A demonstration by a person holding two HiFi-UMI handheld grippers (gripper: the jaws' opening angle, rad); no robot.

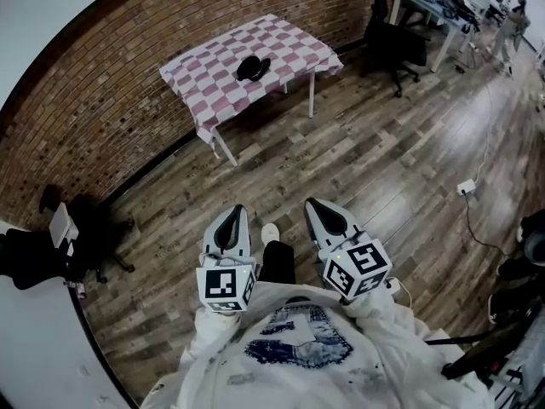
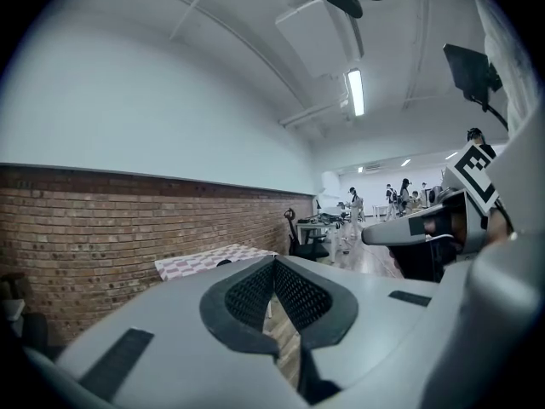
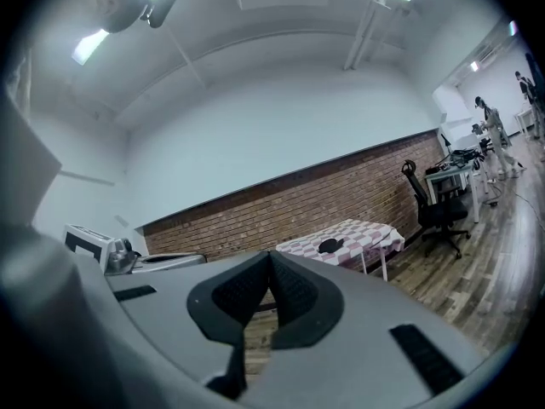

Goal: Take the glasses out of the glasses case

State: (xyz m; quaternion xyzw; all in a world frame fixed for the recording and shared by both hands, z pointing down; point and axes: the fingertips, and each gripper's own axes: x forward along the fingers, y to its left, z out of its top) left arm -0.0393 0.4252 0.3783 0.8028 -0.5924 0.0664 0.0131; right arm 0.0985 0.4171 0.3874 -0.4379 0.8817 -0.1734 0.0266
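Note:
A black glasses case [image 1: 252,68] lies on a small table with a pink-and-white checked cloth [image 1: 289,41] by the brick wall, well ahead of me. It also shows far off as a dark shape, the glasses case [image 3: 329,245], in the right gripper view. My left gripper [image 1: 229,220] and right gripper [image 1: 324,214] are held side by side close to my body, above the wooden floor, both pointing toward the table. Each is shut with its pads together and nothing between them, as seen at the left gripper [image 2: 274,267] and right gripper [image 3: 271,261].
Wooden plank floor [image 1: 375,160] lies between me and the table. A black office chair [image 1: 396,49] and a desk [image 1: 434,7] stand at the right; more black chairs [image 1: 77,228] sit at the left wall. A socket strip and cable [image 1: 467,187] lie on the floor at the right.

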